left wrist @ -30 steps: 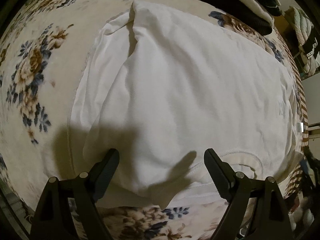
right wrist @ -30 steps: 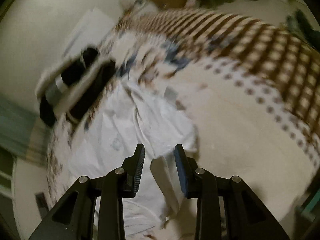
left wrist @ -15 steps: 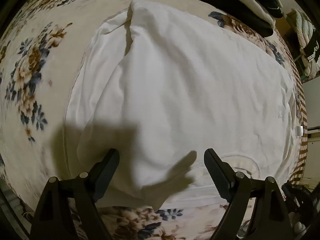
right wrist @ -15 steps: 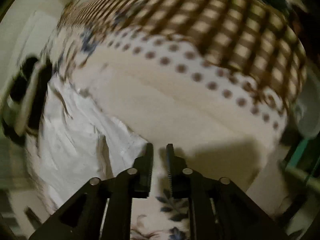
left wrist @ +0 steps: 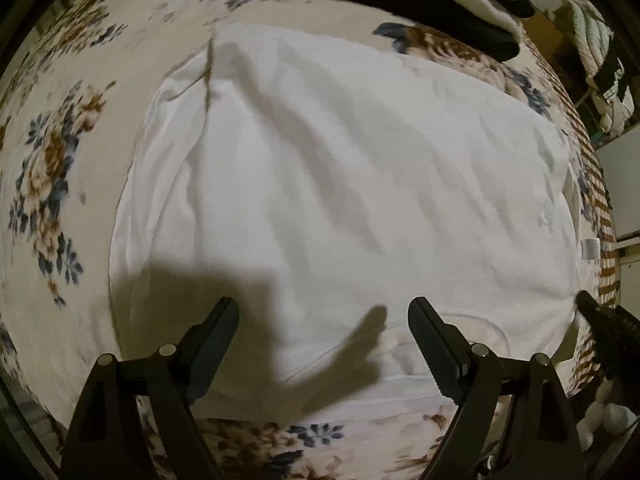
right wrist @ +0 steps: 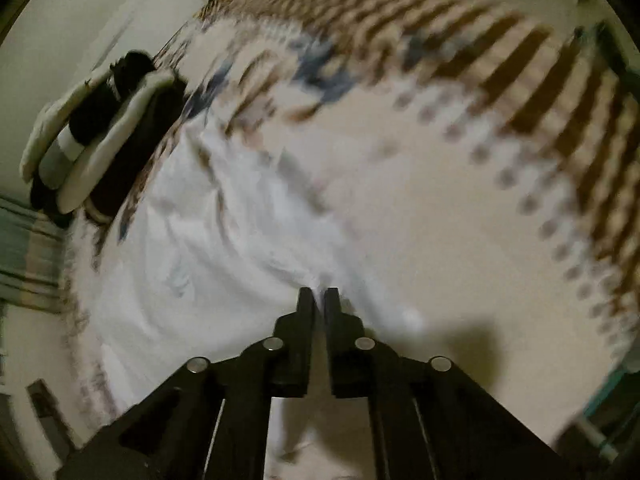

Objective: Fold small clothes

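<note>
Floral bedding (left wrist: 52,184) in cream, blue and brown fills the left wrist view, and on it lies the white shirt (left wrist: 340,184), spread broad and mostly flat, with one side already turned in along a crease at the far left and the neckline close to the camera. At the far edge sits a stack of folded clothes (left wrist: 440,4) in dark and pale layers. The left gripper (left wrist: 323,326) hangs low over the collar end with its jaws spread wide and nothing between them, casting a shadow across the near hem; it looks poised rather than engaged. At the right rim of this view a dark tip of the right gripper (left wrist: 600,320) shows at the shirt's edge. From the right wrist view, which is smeared by motion, the same bedding shows its brown checked border (right wrist: 520,80), the folded stack sits at upper left, and the shirt runs from there down toward the camera. The right gripper (right wrist: 319,300) has its jaws drawn nearly together on a bit of the shirt's white edge, seemingly pinching it just above the blanket. My reading is that the second side fold is in hand: the right side is being taken up to carry across the body. Next, that edge needs lifting and laying over evenly, while the left gripper pins or smooths the collar end.
</note>
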Tool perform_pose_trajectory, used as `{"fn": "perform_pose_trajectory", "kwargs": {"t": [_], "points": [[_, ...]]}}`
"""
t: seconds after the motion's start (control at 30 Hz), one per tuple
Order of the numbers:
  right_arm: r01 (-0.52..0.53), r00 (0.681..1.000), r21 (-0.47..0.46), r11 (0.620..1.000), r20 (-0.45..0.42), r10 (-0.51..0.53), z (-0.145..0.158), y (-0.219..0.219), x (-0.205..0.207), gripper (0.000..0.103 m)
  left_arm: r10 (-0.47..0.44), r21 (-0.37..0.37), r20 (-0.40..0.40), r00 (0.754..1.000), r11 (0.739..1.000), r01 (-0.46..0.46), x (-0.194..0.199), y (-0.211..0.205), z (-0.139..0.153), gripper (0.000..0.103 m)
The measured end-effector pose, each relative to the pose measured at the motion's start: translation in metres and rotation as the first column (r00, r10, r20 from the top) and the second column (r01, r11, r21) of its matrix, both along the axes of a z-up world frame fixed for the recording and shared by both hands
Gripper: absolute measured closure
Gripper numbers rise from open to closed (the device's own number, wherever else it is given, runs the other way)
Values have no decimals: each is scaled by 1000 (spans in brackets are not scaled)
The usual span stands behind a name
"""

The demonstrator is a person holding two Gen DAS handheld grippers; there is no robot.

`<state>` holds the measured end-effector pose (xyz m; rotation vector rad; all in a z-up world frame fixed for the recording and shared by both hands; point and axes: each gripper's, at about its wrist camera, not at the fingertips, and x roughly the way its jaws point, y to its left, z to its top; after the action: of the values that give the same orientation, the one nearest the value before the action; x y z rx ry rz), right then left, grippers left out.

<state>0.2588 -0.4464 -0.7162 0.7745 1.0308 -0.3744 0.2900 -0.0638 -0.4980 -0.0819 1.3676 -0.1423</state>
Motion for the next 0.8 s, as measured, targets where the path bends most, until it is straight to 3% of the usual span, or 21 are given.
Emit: {"fn": "perform_pose_trajectory", "kwargs": {"t": [0.03,0.13,0.2,0.27,0.33,0.53,0.7,0.8], "points": [[12,1000,-5,1000,2,-12,3,-5,-5,100,-4,1,4,1000,1000,4,1,-3,0,16],[19,1000,101,995,9,-20,-4,-19,-16,99,4,-4,-6,1000,1000,-4,2,-6,-5,16],[45,999,156,987,21,-49,-4,-28,-30,92,13,-9,-12,1000,1000,-13,4,-6,-6,16],[79,995,188,979,38,-88,-5,-31,-51,35,13,-10,-13,1000,1000,-14,4,-7,-6,16],[99,989,234,967,85,-122,-10,-25,-69,24,10,-8,-17,1000,1000,-10,3,-9,-8,17],[106,960,462,881,182,-211,-72,-13,-77,22,6,-17,-44,999,1000,-7,0,-6,-17,16],[37,922,464,885,326,-210,-67,4,-54,22,-24,0,-82,996,1000,24,1,-10,-35,17],[-4,916,442,897,362,-174,-60,14,-42,23,-40,4,-88,995,999,40,2,-13,-40,14]]}}
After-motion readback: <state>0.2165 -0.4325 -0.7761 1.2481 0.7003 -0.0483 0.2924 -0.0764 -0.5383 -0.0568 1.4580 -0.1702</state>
